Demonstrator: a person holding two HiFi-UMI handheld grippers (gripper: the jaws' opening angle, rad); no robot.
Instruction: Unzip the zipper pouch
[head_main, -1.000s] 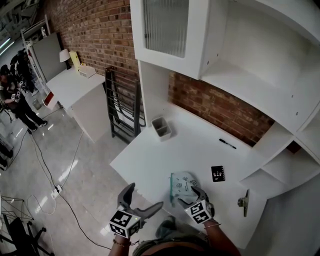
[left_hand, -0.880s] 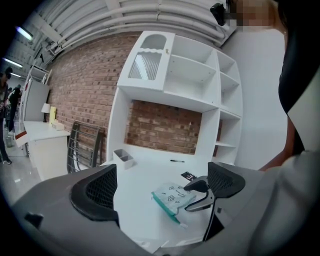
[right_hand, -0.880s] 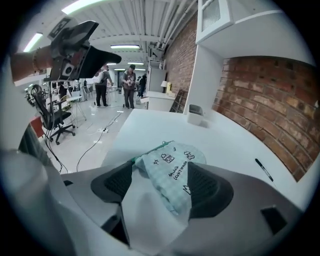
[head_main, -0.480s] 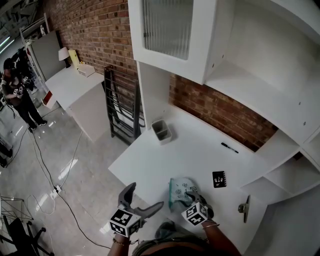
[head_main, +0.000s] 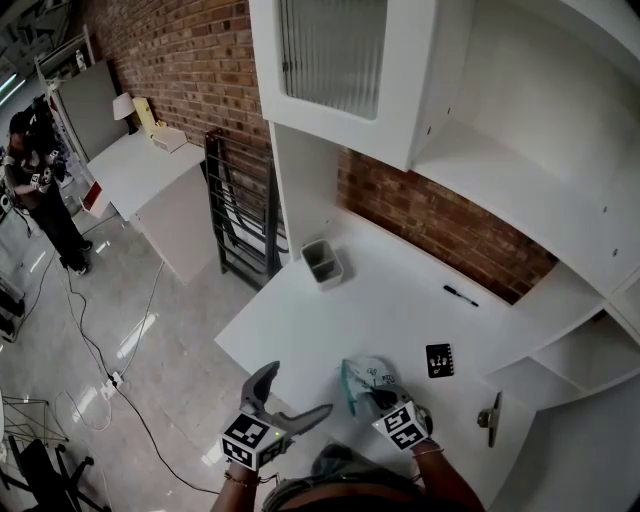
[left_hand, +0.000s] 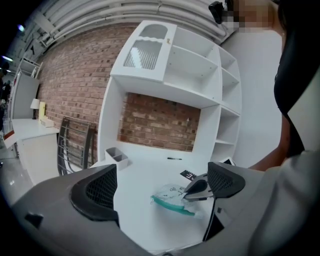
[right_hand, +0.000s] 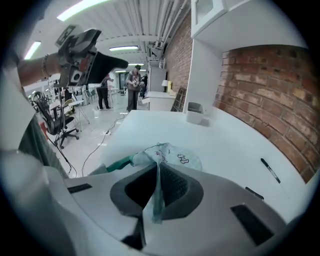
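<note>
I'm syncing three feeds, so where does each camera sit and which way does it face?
Head view: on the person's head, looking steeply down at the white desk; left gripper and right gripper show.
Left gripper view: on the left gripper, facing the shelves; its open jaws show.
Right gripper view: on the right gripper, facing the floor; its jaws pinch the pouch.
Shared: all three show the pouch.

A white tabletop (head_main: 330, 320) set against a brick wall carries a few scattered items. A small grey bin (head_main: 322, 260) stands at its back left corner. A black pen (head_main: 459, 295) lies near the back edge. A black card (head_main: 438, 360) lies towards the right edge, and a clear zipper pouch (head_main: 365, 380) with green trim near the front edge. A small metal fitting (head_main: 489, 418) lies by the front right corner.
</note>
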